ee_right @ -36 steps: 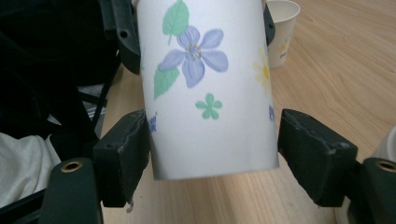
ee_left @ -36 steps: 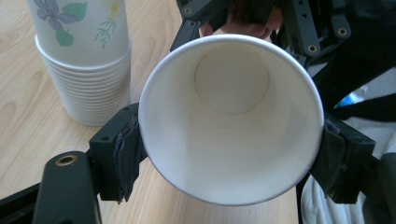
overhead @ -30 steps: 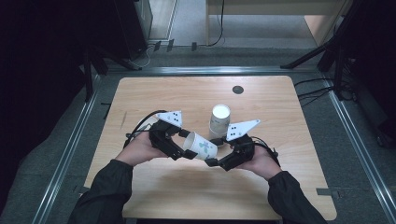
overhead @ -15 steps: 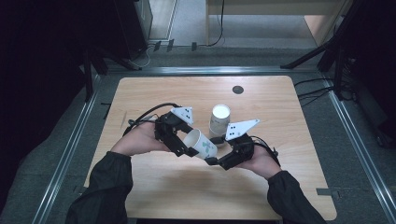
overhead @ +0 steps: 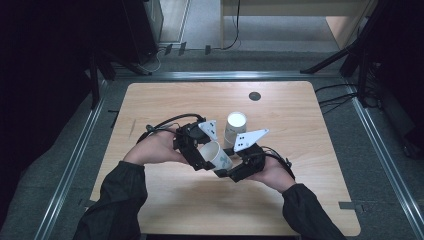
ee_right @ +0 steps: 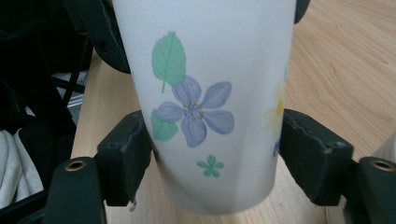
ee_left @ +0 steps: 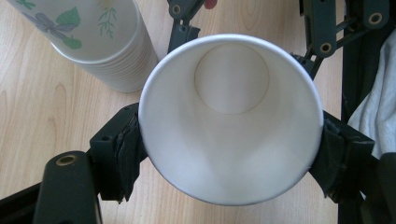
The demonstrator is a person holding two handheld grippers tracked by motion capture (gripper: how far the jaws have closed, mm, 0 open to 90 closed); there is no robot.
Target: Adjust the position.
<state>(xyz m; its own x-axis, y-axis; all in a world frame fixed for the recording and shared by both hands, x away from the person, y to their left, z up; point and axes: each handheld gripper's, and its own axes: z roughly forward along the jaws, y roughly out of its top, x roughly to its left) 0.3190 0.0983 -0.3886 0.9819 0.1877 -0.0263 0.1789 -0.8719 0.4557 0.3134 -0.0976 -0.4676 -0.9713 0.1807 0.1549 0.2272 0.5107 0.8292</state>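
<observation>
Overhead, pale wooden surface (overhead: 165, 105) on grey floor, dark room around. Single paper cup (overhead: 218, 155) lifted over the near middle, just near of the upright cup stack (overhead: 234, 127), long axis tilted, mouth toward the left tool (overhead: 200, 156), clamped at the rim. Right tool (overhead: 231, 169) just closing, pads at the cup's base sides; grip uncertain.

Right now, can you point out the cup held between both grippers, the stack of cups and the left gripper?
held cup (ee_left: 231, 121), left gripper view, inner wall below the bottom disc.
stack of cups (overhead: 235, 120), high view, open top rim.
left gripper (ee_left: 229, 154), left gripper view, midway between its pads at the cup's rim.
</observation>
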